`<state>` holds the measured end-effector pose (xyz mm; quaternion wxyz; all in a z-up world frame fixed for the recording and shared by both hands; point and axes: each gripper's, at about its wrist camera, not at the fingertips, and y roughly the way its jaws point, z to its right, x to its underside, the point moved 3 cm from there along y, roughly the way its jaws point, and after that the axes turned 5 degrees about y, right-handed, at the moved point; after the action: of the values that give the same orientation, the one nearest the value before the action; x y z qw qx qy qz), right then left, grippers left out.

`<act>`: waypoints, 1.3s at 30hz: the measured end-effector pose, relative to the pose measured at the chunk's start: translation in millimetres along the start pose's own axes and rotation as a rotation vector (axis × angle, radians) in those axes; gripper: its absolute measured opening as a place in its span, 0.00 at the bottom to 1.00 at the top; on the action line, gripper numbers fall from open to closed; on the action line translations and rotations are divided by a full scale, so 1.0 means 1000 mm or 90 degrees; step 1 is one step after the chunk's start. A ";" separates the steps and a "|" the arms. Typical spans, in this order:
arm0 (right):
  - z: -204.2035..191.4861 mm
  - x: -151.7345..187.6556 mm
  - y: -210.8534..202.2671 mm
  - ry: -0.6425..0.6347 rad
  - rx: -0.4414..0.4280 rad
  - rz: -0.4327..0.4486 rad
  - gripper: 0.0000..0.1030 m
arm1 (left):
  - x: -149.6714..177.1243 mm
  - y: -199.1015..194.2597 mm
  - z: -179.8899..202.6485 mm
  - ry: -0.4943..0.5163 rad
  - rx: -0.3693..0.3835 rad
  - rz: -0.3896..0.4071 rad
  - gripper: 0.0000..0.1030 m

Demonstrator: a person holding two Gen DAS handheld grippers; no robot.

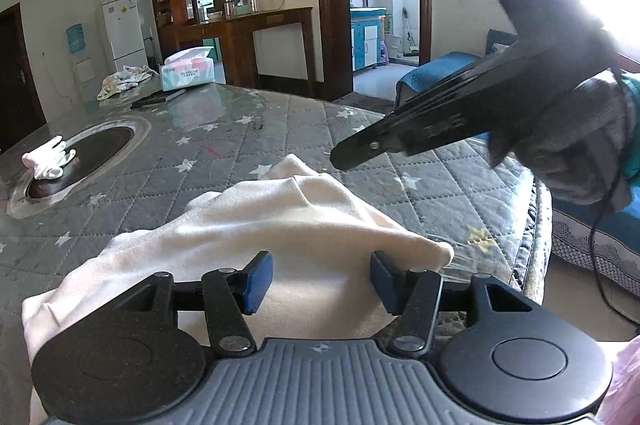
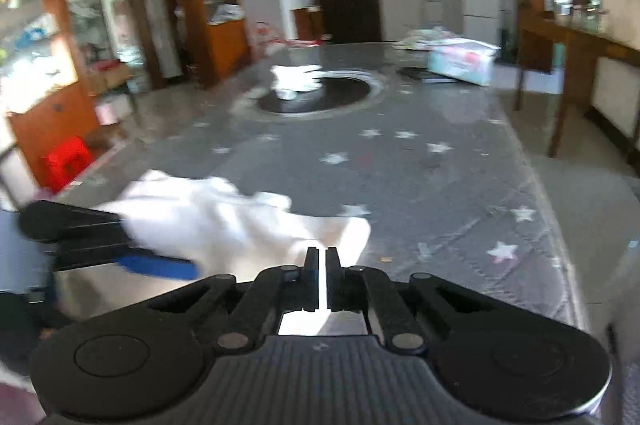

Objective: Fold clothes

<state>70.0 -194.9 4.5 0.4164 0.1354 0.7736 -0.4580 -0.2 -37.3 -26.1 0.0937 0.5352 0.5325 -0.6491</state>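
Cream garment lies along tabletop's near edge; left gripper half-open over it, nearest. Right gripper closed, empty, beside.

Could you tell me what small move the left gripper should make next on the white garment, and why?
Probably close the left gripper on the white garment. Its blue-padded fingers stand apart over the cloth, gripping nothing, while the right gripper is shut and, in the left wrist view, held above the quilted table, clear of the cloth.
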 end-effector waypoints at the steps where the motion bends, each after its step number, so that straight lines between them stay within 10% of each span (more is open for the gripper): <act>1: -0.001 0.001 -0.001 0.004 -0.009 -0.010 0.05 | -0.001 -0.001 -0.001 -0.003 -0.002 0.002 0.60; 24: -0.012 0.023 0.018 -0.072 0.076 -0.017 0.04 | 0.020 -0.017 0.000 -0.002 -0.006 -0.010 0.66; 39: -0.042 0.010 0.026 -0.095 -0.017 -0.040 0.11 | 0.050 -0.067 -0.074 -0.205 -0.053 0.004 0.66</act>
<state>57.3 -148.2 -9.1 0.4600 0.0711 0.7506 -0.4689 -22.5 71.6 -15.6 0.2022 0.4213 0.5353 -0.7036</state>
